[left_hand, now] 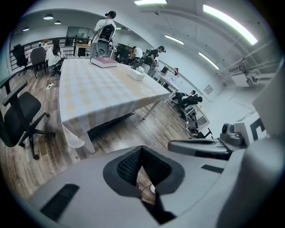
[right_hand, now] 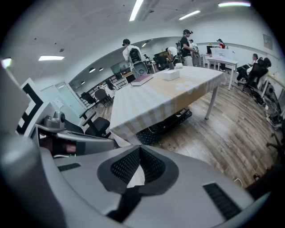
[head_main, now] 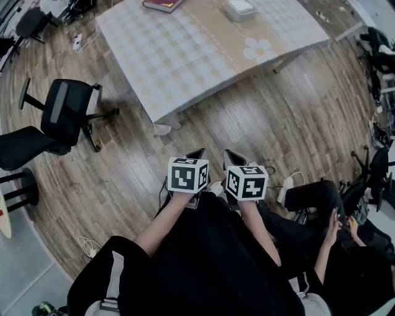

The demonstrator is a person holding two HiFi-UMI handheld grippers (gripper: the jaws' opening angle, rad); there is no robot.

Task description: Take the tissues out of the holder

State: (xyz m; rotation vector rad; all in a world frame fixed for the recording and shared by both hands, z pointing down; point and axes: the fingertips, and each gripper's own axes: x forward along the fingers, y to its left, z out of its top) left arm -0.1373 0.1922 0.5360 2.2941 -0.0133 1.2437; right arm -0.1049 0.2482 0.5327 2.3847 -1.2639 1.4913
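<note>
Office chairs [head_main: 65,114] stand on the wood floor [head_main: 278,117] off the bench's left side. On the bench [head_main: 185,55], covered by a checked cloth [head_main: 148,68], a dark-red book [head_main: 163,5] lies at the far edge. To its right along that edge sits the white tissue holder [head_main: 241,9], well apart from both tools; whether tissues show on top cannot be made out. Over the person's lap [head_main: 210,247], the left tool [head_main: 197,154] angles down toward the floor short of the bench's near edge, jaws closed tip to tip with nothing between them. Just beside it, the right tool [head_main: 229,157] is likewise closed and empty. At the far right sits a second person [head_main: 333,247].
</note>
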